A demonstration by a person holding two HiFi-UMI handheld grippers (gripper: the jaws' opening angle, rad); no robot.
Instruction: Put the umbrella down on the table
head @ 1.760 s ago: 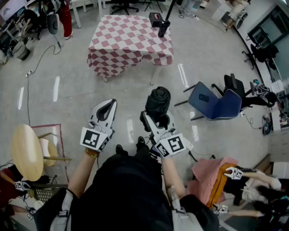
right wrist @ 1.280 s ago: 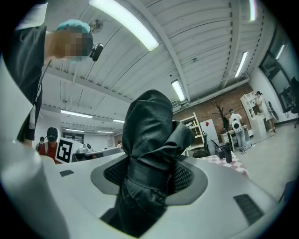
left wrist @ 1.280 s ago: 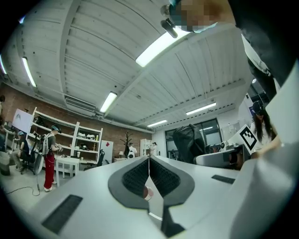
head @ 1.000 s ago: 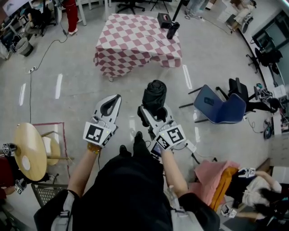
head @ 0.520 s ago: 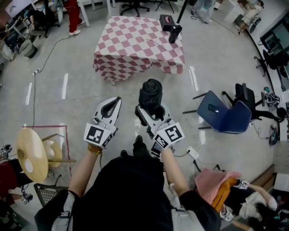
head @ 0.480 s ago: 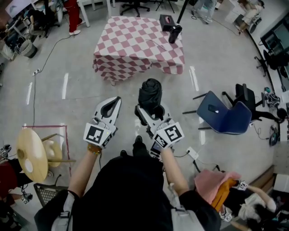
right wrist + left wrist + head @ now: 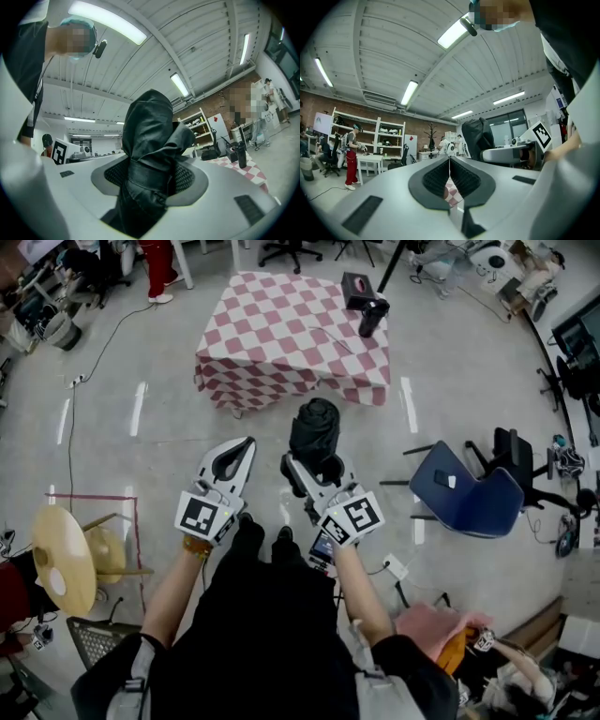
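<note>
Workshop floor (image 7: 450,409), grey and glossy, lies between the operator and the table (image 7: 272,343), which stands on the far side under a red-and-white checked cloth that hangs past its edges. A blue chair (image 7: 469,498) stands on the right, well apart from the table. The folded black umbrella (image 7: 314,432) is not over the table: it is carried upright, near the operator, with open floor between it and the table's near edge. The right gripper (image 7: 314,470) is clamped on the umbrella's lower part, and the right gripper view shows both pads pressing into soft, wrapped fabric. The left gripper (image 7: 246,442) is closed on nothing, just left of the umbrella, its tips meeting. A black box (image 7: 354,287) and a dark bottle (image 7: 372,318) occupy the table's far right corner. Probable faults:

- Opening the right jaws too soon would drop the umbrella on the floor.
- The hanging cloth hides the true table edge, so a placement close to the near side could slide off.
- The fabric may give under the pads and let the umbrella tilt or slip when it is swung down.
- A placement toward the far right could topple the bottle
</note>
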